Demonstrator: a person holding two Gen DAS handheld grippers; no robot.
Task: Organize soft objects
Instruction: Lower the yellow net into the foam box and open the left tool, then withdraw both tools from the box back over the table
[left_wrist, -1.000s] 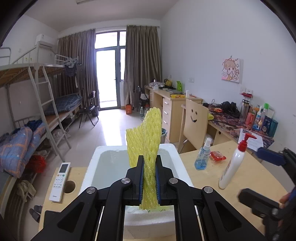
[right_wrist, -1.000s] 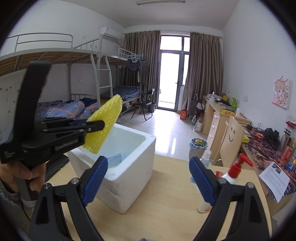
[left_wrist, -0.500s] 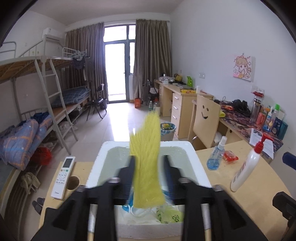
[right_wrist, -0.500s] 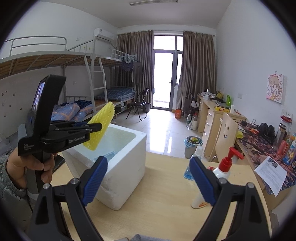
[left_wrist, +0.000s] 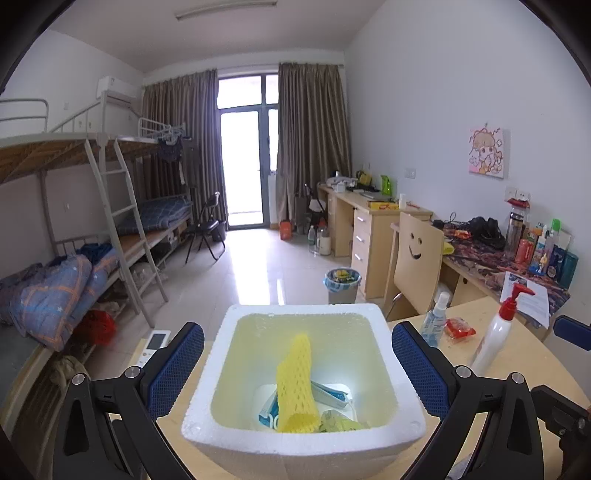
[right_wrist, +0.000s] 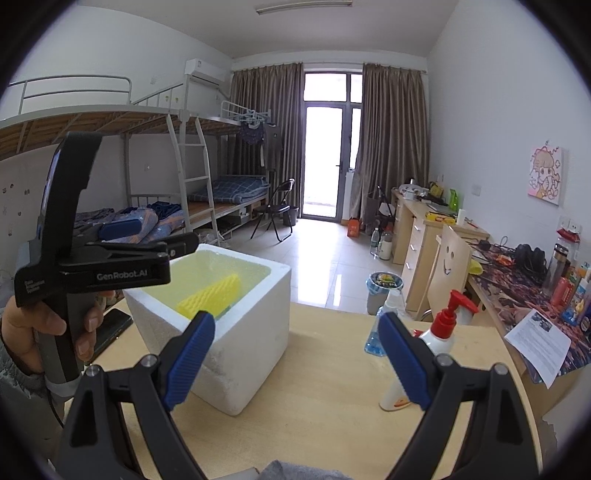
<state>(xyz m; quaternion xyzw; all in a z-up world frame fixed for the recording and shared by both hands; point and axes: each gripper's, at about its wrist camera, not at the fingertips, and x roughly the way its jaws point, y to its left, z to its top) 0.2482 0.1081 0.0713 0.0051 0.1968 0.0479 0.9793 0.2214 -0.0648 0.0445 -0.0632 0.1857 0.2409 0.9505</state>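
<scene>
So the left gripper (left_wrist: 297, 363) was spread wide over the foam box (left_wrist: 400, 373), holding nothing. The yellow net (left_wrist: 295, 387) sat inside the box, leaning up on some packets (left_wrist: 328, 393) at the bottom. The right gripper (right_wrist: 295, 354) was wide open too and empty, near the pump bottle (right_wrist: 437, 343) on the table (right_wrist: 332, 391).

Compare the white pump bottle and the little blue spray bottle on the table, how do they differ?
The pump bottle is white and opaque with a red pump head; the spray bottle is clear blue with a white nozzle. The pump bottle looks taller. From the right wrist, the pump bottle stands nearer, the spray bottle behind it. Both stand upright on the wooden table.
</scene>
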